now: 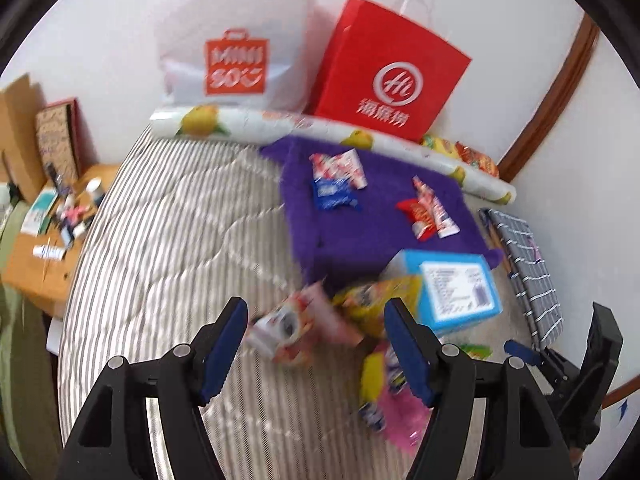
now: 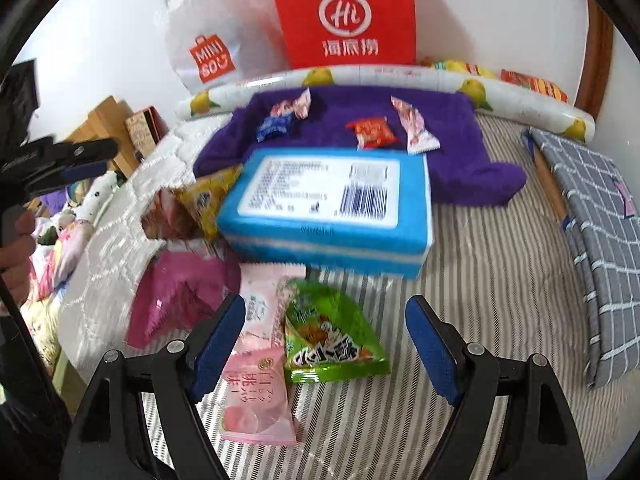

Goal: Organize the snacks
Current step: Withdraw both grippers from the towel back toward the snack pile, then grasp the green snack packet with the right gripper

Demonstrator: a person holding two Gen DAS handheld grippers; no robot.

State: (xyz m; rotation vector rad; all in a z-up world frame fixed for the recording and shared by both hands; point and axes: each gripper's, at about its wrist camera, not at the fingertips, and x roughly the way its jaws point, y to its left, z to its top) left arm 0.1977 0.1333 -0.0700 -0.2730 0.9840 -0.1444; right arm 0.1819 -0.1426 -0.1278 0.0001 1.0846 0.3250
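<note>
The striped bed [image 2: 480, 280] is cut off by both views. "MINISO" is read on the white bag [image 2: 208, 40], "Hi" on the red bag [image 2: 344, 12]. The blue box [image 2: 328, 208] label is blurred. Snacks lie scattered: the green packet [image 2: 332, 332] is seen between the wide, empty right claw [image 2: 326, 336]; the left claw [image 1: 316, 344] is parted, gripping nothing.

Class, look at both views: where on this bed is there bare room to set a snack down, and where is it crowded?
Free: striped cover between blue box and grey checked cloth; also left of the purple towel. Crowded: the packets beside the blue box, including the green packet.
</note>
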